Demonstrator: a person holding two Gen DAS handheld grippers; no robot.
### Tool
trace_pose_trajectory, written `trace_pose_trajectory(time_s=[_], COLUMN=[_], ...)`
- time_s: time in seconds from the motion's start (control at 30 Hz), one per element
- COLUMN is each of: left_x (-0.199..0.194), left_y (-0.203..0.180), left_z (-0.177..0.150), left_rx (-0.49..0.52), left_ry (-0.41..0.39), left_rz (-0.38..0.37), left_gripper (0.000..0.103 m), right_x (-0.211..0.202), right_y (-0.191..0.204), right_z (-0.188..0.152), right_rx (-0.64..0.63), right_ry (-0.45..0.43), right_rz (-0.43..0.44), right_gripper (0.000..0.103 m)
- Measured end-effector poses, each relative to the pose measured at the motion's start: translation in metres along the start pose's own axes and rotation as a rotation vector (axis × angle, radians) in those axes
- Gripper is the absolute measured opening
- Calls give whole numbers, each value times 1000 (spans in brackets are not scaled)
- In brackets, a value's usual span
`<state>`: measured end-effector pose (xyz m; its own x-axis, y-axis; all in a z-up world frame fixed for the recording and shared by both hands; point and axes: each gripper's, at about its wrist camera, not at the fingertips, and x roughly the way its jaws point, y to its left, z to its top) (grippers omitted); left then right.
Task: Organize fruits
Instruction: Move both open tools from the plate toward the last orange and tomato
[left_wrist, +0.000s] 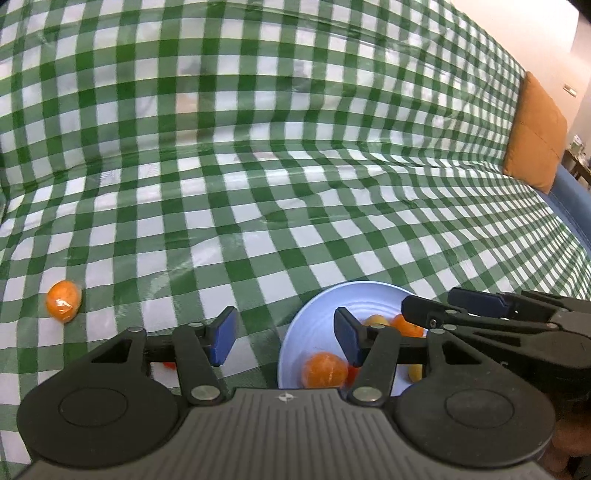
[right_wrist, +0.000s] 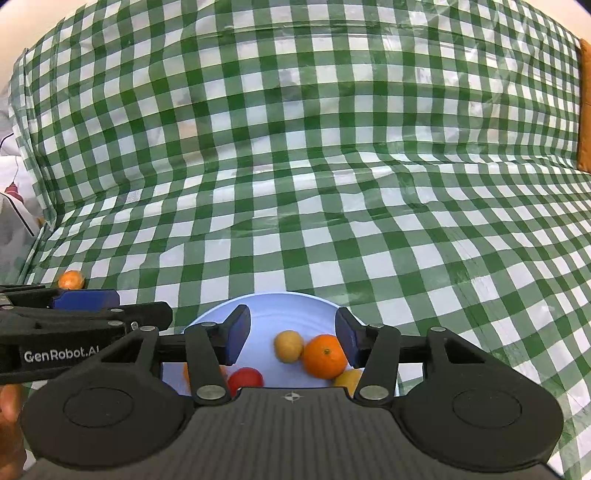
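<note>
Two grippers hang over a sofa draped in a green-and-white checked cloth (right_wrist: 332, 184). Left gripper (left_wrist: 286, 338): jaws partly apart, nothing between the blue pads, only cloth and the left rim of the pale blue plate (left_wrist: 314, 314) below them. Right gripper (right_wrist: 291, 338): jaws partly apart above the plate, pads clear of the fruit; nothing gripped.

Fruit in plate, right wrist view: orange mandarin (right_wrist: 325, 356) just beside the right pad, touching a yellowish fruit (right_wrist: 289, 346) on its left; red fruit (right_wrist: 245, 380) at the near edge; another yellow fruit (right_wrist: 349, 380) near right, partly hidden by the linkage.

One wrapped mandarin (left_wrist: 63, 301) lies alone on the cloth, well to the left of the plate. Brown cushion (left_wrist: 535, 133) far right against the sofa back.
</note>
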<state>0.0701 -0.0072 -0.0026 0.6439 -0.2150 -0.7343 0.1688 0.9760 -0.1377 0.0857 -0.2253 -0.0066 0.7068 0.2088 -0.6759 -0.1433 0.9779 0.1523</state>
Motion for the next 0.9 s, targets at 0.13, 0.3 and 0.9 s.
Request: trace_pose_trajectory(time_s=[0.13, 0.3, 0.9], left_x=[-2, -6, -19], left_y=[7, 21, 52], left_z=[1, 3, 5], left_rx=[-8, -32, -89], left_ry=[-6, -18, -36], left_rz=[43, 100, 159], left_gripper=[52, 45, 43], right_x=[1, 2, 13], right_y=[7, 16, 54], right_z=[1, 1, 0], right_rx=[-7, -16, -44], right_ry=[-1, -2, 4], right_rz=[5, 13, 40], right_gripper=[53, 53, 53])
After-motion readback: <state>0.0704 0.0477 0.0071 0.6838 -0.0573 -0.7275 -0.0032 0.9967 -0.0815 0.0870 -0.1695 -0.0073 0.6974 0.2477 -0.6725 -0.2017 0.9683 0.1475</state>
